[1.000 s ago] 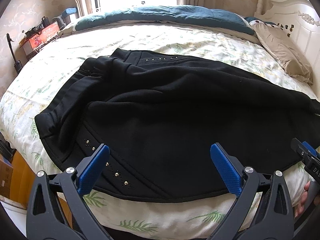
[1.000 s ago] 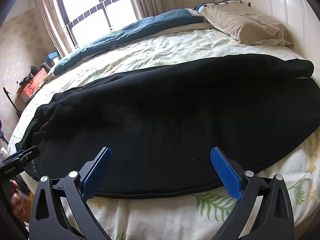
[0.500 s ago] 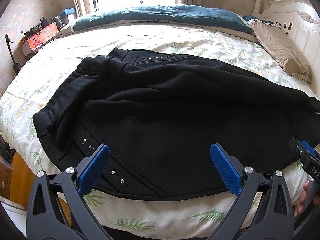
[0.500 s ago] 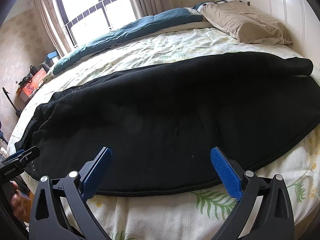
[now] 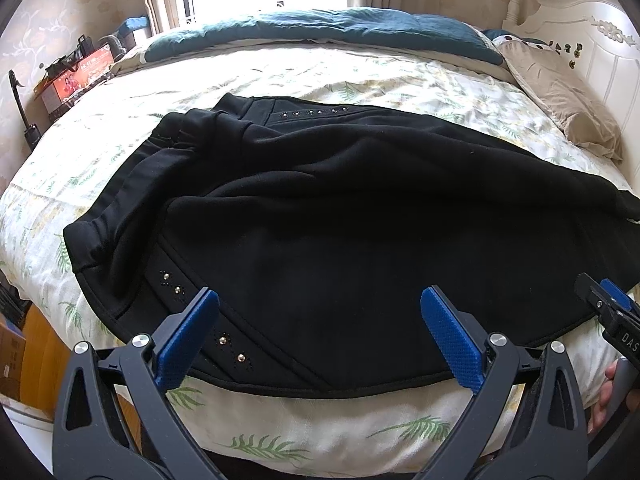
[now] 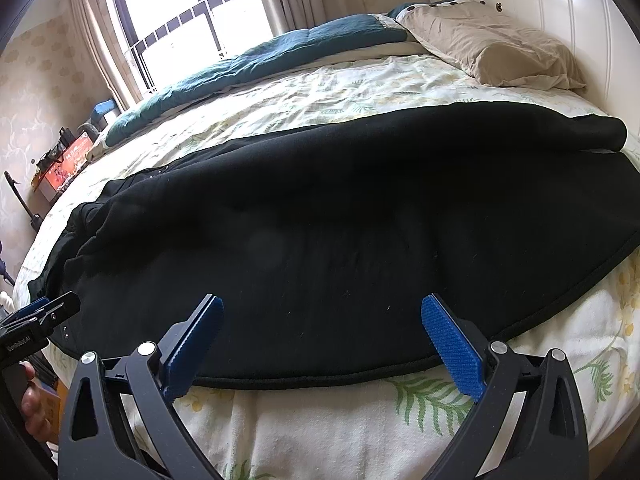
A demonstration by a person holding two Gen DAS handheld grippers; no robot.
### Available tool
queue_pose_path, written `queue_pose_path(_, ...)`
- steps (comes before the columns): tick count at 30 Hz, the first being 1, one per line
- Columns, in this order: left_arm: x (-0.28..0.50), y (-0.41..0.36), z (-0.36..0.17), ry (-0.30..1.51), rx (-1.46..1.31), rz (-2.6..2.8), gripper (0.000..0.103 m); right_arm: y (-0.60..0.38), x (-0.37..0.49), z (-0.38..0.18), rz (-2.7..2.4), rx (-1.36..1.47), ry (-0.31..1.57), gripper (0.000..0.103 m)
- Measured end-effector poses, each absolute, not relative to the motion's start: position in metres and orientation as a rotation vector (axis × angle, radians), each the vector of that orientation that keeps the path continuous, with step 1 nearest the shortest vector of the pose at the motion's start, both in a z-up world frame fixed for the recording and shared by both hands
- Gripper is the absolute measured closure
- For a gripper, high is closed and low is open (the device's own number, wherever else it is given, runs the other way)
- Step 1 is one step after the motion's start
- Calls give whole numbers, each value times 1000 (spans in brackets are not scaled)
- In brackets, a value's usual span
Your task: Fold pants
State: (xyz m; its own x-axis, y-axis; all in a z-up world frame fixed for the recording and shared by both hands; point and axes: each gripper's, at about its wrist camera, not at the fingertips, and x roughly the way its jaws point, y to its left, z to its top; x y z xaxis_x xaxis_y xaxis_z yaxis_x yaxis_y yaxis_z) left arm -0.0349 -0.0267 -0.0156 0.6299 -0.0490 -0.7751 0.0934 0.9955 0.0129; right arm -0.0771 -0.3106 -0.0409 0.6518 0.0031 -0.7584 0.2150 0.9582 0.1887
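Black pants (image 5: 340, 216) lie spread across the bed, waistband at the left, legs running right; small studs line the pocket seams. They also fill the right wrist view (image 6: 340, 240). My left gripper (image 5: 320, 312) is open and empty, hovering over the near hem close to the waist end. My right gripper (image 6: 322, 320) is open and empty over the near hem further along the legs. The right gripper's tip shows at the left wrist view's right edge (image 5: 608, 308); the left gripper shows at the right wrist view's left edge (image 6: 40, 316).
The bed has a leaf-print sheet (image 5: 280, 76), a teal quilt (image 5: 320, 28) at the far side and a beige pillow (image 6: 488, 52) by the white headboard (image 5: 592, 40). A cluttered side table (image 5: 76, 72) stands at the left. The bed's near edge drops off below the grippers.
Both grippers have drawn back and risen slightly, so the pants' near hem sits a little further from the fingertips. Both stay open; the pants have not moved.
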Motion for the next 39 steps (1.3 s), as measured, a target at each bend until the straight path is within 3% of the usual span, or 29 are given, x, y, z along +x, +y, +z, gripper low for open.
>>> queue_pose_path(27,-32,-25,-16,882,50,-92,2,-310,-77,-38,-92,291,865,4)
queue_pose_path(31,-25,-16,-15,878,42,-86,2,-356,-85,-23,-29,485,814,4)
queue_pose_path(39,-11,7,-26,907,6,-48,2,-551,-190,-15,-308,985,461,4)
